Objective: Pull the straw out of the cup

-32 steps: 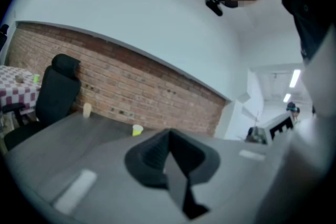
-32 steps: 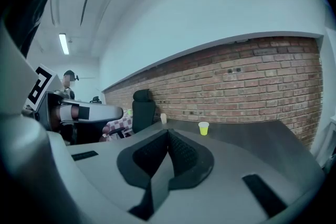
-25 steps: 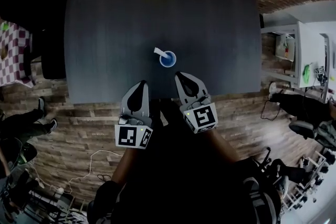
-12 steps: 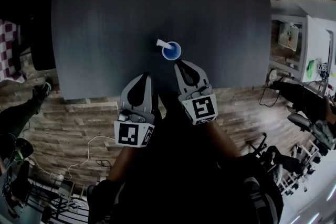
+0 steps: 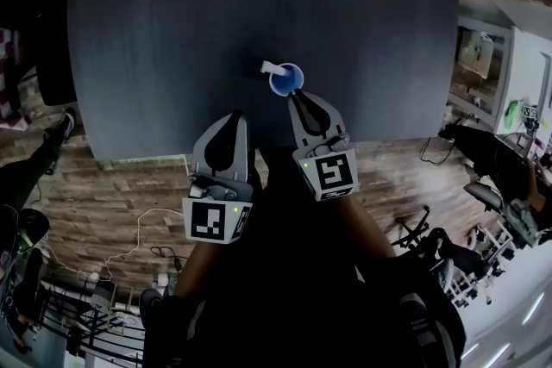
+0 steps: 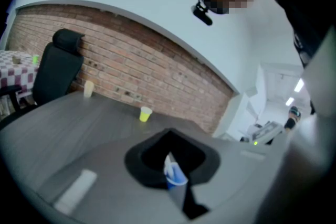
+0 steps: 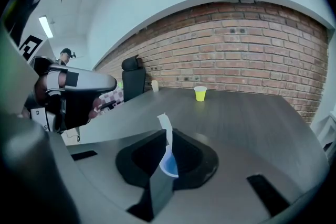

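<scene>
**Both grippers closed and empty; straw in the cup.**

The blue cup [image 5: 287, 82] stands upright on the dark table [image 5: 172, 30], towards the table's near edge. The white straw [image 5: 271, 67] sits in it and leans out over the rim to the left. Right gripper [image 5: 296, 96]: jaws pressed together with nothing between them, tips just beside the cup's near side (the head view does not show whether they touch). Left gripper [image 5: 235, 115]: jaws likewise pressed together and empty, tips over the near table edge, apart from the cup. In each gripper view the cup and straw appear beyond the closed jaws. A yellow cup [image 7: 200, 93] and a pale cup [image 6: 88, 88] stand far back, by the brick wall [image 7: 252, 44].
</scene>
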Tool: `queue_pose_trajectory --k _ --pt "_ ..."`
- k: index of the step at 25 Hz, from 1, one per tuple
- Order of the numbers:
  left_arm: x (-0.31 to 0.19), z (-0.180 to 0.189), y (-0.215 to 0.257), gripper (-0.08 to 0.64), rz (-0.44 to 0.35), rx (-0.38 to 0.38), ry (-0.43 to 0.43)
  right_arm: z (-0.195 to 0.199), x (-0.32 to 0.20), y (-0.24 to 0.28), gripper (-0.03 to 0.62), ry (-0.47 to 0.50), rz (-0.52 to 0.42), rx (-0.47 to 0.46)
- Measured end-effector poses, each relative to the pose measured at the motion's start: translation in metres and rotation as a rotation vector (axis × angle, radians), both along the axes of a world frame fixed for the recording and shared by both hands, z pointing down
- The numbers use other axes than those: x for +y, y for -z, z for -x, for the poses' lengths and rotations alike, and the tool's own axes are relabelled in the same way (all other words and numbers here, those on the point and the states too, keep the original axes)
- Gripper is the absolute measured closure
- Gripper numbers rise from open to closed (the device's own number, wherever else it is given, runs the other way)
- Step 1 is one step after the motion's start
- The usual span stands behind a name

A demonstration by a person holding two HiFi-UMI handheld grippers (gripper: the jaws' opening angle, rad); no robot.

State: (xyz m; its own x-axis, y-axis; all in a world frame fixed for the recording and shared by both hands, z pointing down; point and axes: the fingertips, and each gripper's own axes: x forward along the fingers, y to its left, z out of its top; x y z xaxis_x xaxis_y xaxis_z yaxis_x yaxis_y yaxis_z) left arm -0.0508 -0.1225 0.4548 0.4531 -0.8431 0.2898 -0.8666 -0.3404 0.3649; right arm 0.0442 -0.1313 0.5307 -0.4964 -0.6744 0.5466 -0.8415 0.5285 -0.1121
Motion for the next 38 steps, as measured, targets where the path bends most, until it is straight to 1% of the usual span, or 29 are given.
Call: queue_pose_trajectory --k 7,8,11,13,27,38 --pt "-0.007 0.004 -0.013 0.555 0.029 0.008 0.001 0.008 -0.010 -0.016 0.581 0.032 0.026 0.036" --pt "-0.008 0.005 -0.015 0.555 0.033 0.011 0.002 0.010 -0.011 -0.018 0.573 0.041 0.031 0.043" --pt "-0.011 0.007 -0.016 0.555 0.038 0.021 0.009 0.014 -0.013 -0.026 0.516 0.061 0.050 0.068" --pt "-0.013 0.009 -0.018 0.555 0.042 0.025 0.013 0.016 -0.015 -0.030 0.503 0.066 0.058 0.083" --pt "-0.021 0.024 -0.036 0.555 0.084 0.040 0.014 0.021 -0.023 -0.052 0.491 0.074 0.087 0.160" --pt "-0.025 0.030 -0.045 0.555 0.103 0.055 0.009 0.026 -0.027 -0.058 0.491 0.080 0.097 0.196"
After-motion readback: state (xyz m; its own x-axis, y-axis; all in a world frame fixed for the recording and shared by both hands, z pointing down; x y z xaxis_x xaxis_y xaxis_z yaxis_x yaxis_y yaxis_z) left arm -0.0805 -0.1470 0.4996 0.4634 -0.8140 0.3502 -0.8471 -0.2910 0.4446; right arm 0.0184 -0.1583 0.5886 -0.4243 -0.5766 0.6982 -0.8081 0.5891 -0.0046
